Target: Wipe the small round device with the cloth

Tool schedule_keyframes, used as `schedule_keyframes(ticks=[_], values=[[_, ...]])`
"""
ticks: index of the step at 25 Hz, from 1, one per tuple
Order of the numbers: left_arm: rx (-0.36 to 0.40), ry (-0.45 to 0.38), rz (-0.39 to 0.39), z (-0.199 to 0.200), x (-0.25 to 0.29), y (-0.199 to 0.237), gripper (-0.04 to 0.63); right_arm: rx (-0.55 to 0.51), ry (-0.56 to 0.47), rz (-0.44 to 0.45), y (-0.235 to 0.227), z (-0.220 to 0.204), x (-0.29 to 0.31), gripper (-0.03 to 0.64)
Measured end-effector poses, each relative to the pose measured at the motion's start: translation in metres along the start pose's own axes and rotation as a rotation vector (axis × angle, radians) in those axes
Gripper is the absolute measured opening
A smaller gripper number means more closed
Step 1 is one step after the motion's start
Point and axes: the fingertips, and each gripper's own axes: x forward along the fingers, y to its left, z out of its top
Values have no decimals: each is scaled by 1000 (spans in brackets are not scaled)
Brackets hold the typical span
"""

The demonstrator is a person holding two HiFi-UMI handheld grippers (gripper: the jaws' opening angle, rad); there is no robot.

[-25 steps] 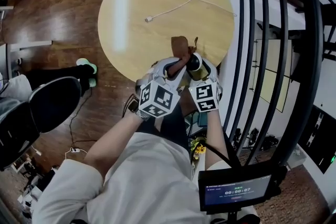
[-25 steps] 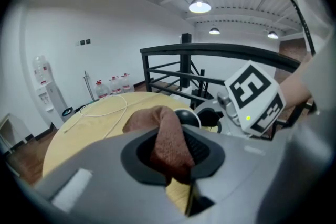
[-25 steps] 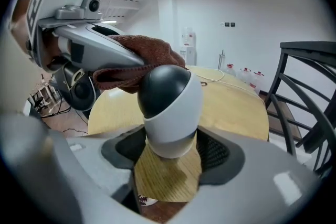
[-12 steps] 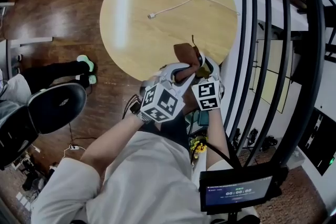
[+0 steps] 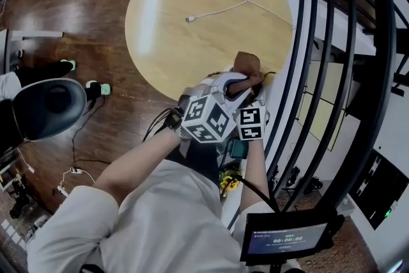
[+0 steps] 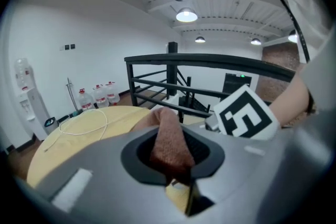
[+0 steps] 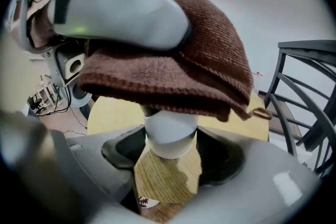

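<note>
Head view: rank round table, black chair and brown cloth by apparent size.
1. round table
2. black chair, cut off by the left edge of the picture
3. brown cloth, only partly showing, so its full size is unsure

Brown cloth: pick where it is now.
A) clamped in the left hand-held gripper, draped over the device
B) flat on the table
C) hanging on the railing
A: the brown cloth sits pinched in the left hand-held gripper and covers the white device in the right hand-held gripper.
</note>
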Motion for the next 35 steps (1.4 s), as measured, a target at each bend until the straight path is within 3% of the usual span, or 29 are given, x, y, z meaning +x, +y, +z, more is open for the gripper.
schedule_keyframes(ticks=[4, 9, 16, 23, 29, 33, 35], values=[[-59, -8, 30, -10, 0, 27, 64, -13, 7, 16, 1, -1, -2, 304], [-282, 15, -39, -40, -2, 57, 64, -25, 28, 19, 3, 0, -4, 304], [-342, 52, -117, -57, 10, 62, 63, -36, 28, 53, -5, -2, -7, 304], [-285, 87, -116, -68, 16, 59, 61, -41, 49, 68, -2, 0, -11, 305], [-2, 221, -86, -94, 18, 54, 60, -49, 62, 66, 5, 5, -14, 304], [-19, 228, -98, -99, 26, 50, 60, -47, 69, 71, -1, 4, -16, 305], [13, 255, -101, -105, 30, 48, 60, -58, 81, 84, -3, 3, -17, 305]])
